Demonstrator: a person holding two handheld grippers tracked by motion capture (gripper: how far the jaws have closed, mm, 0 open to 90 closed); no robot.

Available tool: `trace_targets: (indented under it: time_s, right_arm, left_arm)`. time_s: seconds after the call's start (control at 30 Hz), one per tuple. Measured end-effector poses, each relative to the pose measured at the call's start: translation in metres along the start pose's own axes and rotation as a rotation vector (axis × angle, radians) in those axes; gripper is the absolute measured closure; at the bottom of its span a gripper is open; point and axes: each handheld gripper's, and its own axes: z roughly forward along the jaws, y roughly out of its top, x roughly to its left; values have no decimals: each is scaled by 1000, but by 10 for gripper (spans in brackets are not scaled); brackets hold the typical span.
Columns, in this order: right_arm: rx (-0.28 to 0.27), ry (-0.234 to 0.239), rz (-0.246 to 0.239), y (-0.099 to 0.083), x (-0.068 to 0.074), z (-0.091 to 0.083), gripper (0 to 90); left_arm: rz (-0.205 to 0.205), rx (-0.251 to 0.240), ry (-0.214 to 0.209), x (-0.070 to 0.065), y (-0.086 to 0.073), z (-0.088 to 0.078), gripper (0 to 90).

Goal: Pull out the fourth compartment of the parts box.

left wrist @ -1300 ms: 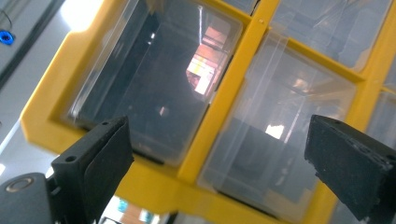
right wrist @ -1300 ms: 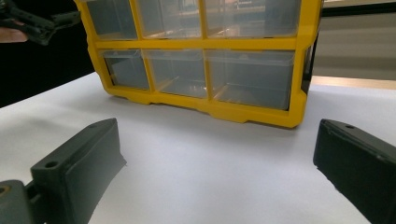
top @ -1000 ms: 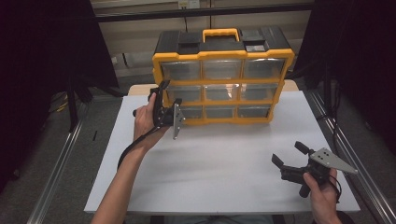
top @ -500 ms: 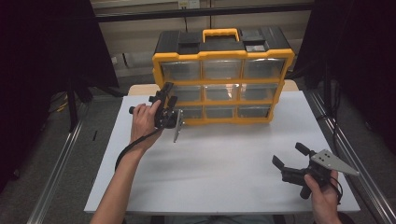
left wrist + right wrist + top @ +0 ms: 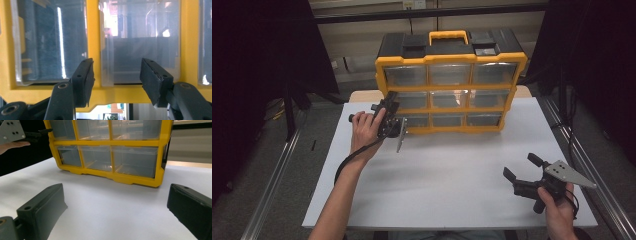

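Up close, the left gripper (image 5: 391,119) sits at the left end of the yellow drawer organizer (image 5: 451,80), jaws half closed.

Its jaws have just been closing; in the left gripper view they bracket a clear drawer front (image 5: 140,47), with a gap on either side, and whether the pads touch it I cannot tell. The organizer stands at the far edge of the white table (image 5: 452,185), black lid and yellow handle (image 5: 448,36) on top. Well apart, at the near right, the right gripper (image 5: 524,172) rests low over the table, jaws spread wide and holding nothing, pointing toward the organizer.
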Motion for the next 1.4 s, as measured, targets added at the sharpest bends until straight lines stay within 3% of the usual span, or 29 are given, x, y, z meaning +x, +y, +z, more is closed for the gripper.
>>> trace_targets:
  time_s: [0.17, 0.2, 0.27, 0.33, 0.4, 0.5, 0.77, 0.83, 1.07, 1.4]
  right_arm:
    - [-1, 3, -2, 0, 0, 0, 18]
    - [-1, 3, -3, 0, 0, 0, 19]
    - [2, 3, -5, 0, 0, 0, 19]
    - [3, 3, -6, 0, 0, 0, 19]
    - [-1, 5, -8, 0, 0, 1, 19]
    - [-1, 8, -9, 0, 0, 1, 19]
    - [4, 9, -9, 0, 0, 0, 19]
    - [5, 10, -9, -1, 0, 0, 19]
    - [4, 8, -7, -1, 0, 0, 18]
    - [-2, 9, -5, -1, 0, -1, 18]
  left_arm:
    - [-29, 7, -4, -4, 0, 1, 512]
    - [-15, 4, 9, -2, 1, 1, 515]
    - [-34, 5, 5, 0, 1, 1, 552]
    - [-28, 18, 13, 2, 1, -1, 625]
    - [-50, -1, 12, 3, 1, 0, 638]
    - [-55, 19, 13, 3, 3, -1, 658]
    - [-100, -3, 8, 8, 1, 0, 759]
    - [-81, 8, 17, 9, 2, -1, 766]
    - [-103, 11, 13, 9, 3, -1, 790]
    - [-96, -1, 8, 12, 2, -3, 792]
